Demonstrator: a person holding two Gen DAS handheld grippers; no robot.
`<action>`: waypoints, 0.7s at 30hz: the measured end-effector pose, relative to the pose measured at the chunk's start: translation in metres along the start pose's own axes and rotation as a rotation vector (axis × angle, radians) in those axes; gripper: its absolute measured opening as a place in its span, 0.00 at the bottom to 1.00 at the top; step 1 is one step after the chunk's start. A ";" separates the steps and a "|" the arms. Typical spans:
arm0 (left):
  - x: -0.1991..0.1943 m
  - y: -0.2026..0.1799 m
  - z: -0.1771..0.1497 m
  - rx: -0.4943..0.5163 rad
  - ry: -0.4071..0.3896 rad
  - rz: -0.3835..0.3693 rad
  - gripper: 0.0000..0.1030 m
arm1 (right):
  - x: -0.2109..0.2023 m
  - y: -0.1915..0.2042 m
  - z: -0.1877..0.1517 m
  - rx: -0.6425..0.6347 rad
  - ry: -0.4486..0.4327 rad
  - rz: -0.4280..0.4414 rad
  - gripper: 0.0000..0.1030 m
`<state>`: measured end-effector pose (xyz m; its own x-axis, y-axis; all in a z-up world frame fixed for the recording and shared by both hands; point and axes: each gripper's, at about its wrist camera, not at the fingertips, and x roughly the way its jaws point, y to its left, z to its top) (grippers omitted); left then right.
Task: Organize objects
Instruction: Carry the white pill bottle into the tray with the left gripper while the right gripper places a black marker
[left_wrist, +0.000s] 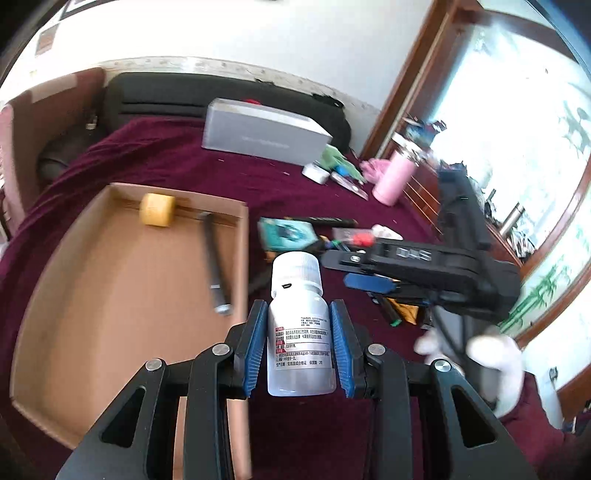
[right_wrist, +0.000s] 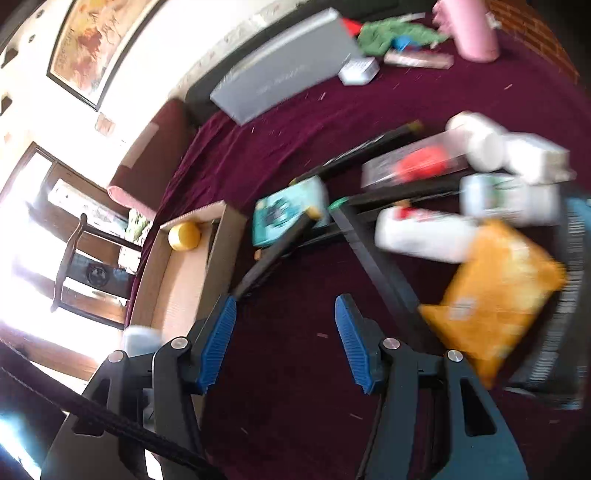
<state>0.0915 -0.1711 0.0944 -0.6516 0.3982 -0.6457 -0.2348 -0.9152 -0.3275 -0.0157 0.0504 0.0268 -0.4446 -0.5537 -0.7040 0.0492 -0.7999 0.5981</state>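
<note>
Cardboard tray: a shallow brown cardboard tray (left_wrist: 110, 295) lies at the left on the dark red velvet cloth (left_wrist: 166, 158).
Tray contents: a yellow roll of tape (left_wrist: 157, 209) at the far wall, and a dark slim pen-like stick with a silver end (left_wrist: 216, 266) lying lengthwise near the right wall.
Left gripper: the left gripper (left_wrist: 300, 341) has its blue ribbed pads pressed on both sides of a white plastic pill bottle with a ribbed cap and printed label (left_wrist: 298, 325); bottle upright, raised over the cloth just right of the tray's right wall.
Loose pile: a teal printed packet (left_wrist: 284, 232), a black remote-like bar (left_wrist: 332, 221) and a clear case with a red item (left_wrist: 356, 236) lie beyond the bottle.
Right gripper: the right gripper (right_wrist: 286, 343) is half open with nothing between its blue pads, over bare cloth.
Right of it: an orange foil pouch (right_wrist: 498, 295) and blurred white bottles (right_wrist: 509, 199).
Far edge: a grey rectangular box (left_wrist: 264, 133) and a pink tumbler (left_wrist: 393, 177).
</note>
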 end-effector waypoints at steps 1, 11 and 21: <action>-0.003 0.005 -0.001 -0.005 -0.007 0.007 0.29 | 0.012 0.005 0.002 0.017 0.013 -0.003 0.54; -0.020 0.059 -0.013 -0.096 -0.027 0.018 0.29 | 0.062 0.022 0.013 0.110 -0.026 -0.167 0.25; -0.022 0.070 -0.020 -0.114 -0.047 0.039 0.29 | 0.036 0.017 0.001 0.080 -0.019 -0.065 0.14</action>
<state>0.1038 -0.2429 0.0721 -0.6924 0.3569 -0.6270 -0.1268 -0.9158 -0.3812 -0.0314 0.0168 0.0121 -0.4613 -0.4960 -0.7357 -0.0516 -0.8127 0.5803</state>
